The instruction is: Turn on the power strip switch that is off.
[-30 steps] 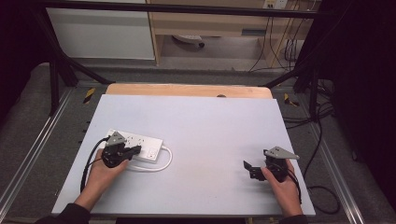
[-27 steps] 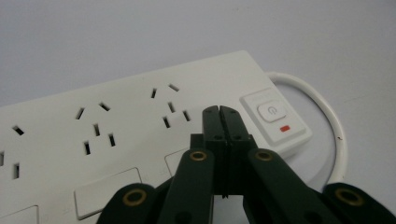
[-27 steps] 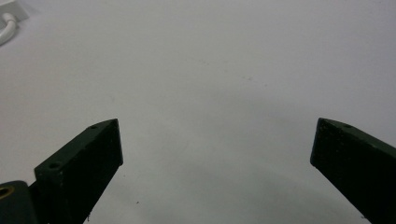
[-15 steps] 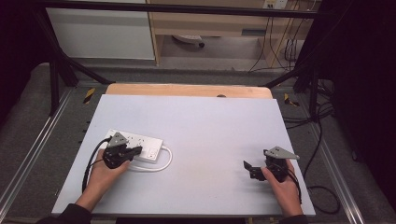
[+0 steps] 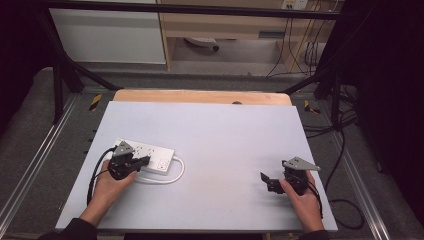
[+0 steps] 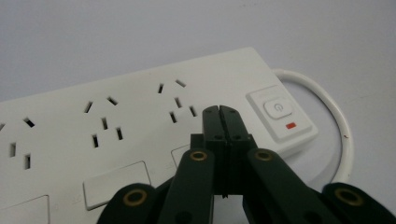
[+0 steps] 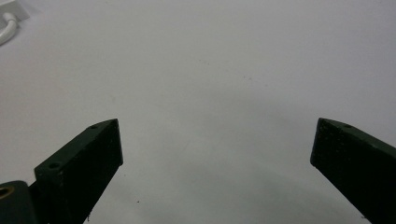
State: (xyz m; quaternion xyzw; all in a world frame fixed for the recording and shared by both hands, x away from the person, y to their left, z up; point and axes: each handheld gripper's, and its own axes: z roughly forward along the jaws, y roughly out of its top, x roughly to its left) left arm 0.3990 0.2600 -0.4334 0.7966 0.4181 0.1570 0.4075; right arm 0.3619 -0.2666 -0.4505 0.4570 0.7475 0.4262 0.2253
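Between the earlier frames and this one almost nothing has shifted: the left gripper (image 5: 145, 161) remains over the white plastic power strip (image 5: 150, 155), and the right gripper (image 5: 266, 181) has kept its place near the right front corner of the pale grey worktop (image 5: 220, 135). The power strip lies flat toward the left edge of the worktop, unmoved, with its white round cable (image 5: 172, 176) looping out from its right end toward the front edge. In the left gripper view the jaws of the left gripper (image 6: 219, 110) are pressed together with nothing between them, their tips just beside the strip's white rectangular power switch (image 6: 279, 108), above the strip's face; contact with the strip cannot be told. In the right gripper view the jaws of the right gripper (image 7: 217, 140) stand wide apart over bare worktop, well apart from the strip.
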